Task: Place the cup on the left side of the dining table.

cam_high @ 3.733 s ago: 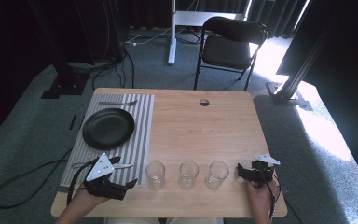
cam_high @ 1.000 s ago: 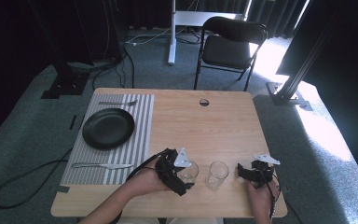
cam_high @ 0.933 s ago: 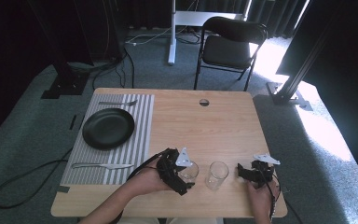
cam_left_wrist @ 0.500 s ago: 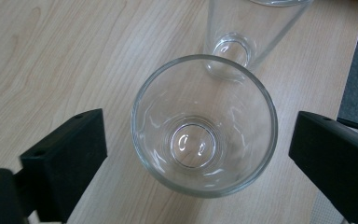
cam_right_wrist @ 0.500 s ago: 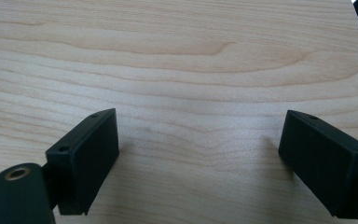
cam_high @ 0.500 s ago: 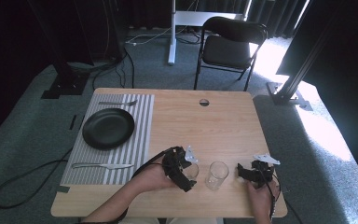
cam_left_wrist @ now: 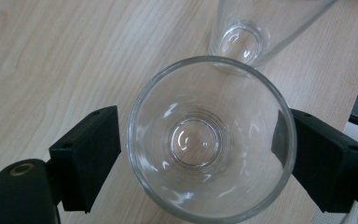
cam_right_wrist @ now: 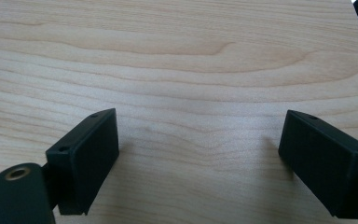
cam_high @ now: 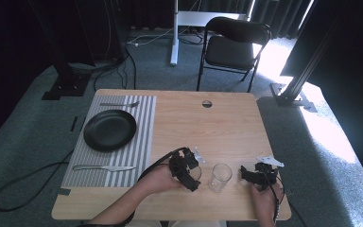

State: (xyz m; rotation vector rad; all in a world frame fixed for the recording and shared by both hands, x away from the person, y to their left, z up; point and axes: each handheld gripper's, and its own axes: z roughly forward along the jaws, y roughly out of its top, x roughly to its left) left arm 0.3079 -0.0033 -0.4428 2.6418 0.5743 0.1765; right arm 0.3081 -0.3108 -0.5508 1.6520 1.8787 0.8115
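Observation:
A clear drinking glass (cam_left_wrist: pixel 209 140) stands upright on the wooden table (cam_high: pixel 227 127) between the jaws of my left gripper (cam_left_wrist: pixel 198 154). The jaws have just been closing. The right pad (cam_left_wrist: pixel 326 168) sits against the glass wall, and a thin gap shows beside the left pad (cam_left_wrist: pixel 91 154). From above, my left gripper (cam_high: pixel 191 177) is near the table's front middle. A second clear glass (cam_high: pixel 220 177) stands just to its right, also seen as the glass (cam_left_wrist: pixel 256 32) beyond the jaws. My right gripper (cam_high: pixel 248 174) rests at the front right, jaws (cam_right_wrist: pixel 198 158) wide apart over bare wood.
A striped placemat (cam_high: pixel 142 142) on the left carries a black plate (cam_high: pixel 109 130), a knife (cam_high: pixel 104 168) and a fork (cam_high: pixel 118 104). A round cable hole (cam_high: pixel 207 103) sits near the far edge. A folding chair (cam_high: pixel 231 47) stands beyond the table.
My left gripper has moved right from the placemat's front corner to the middle glass and its jaws have narrowed around it. The right gripper has stayed put.

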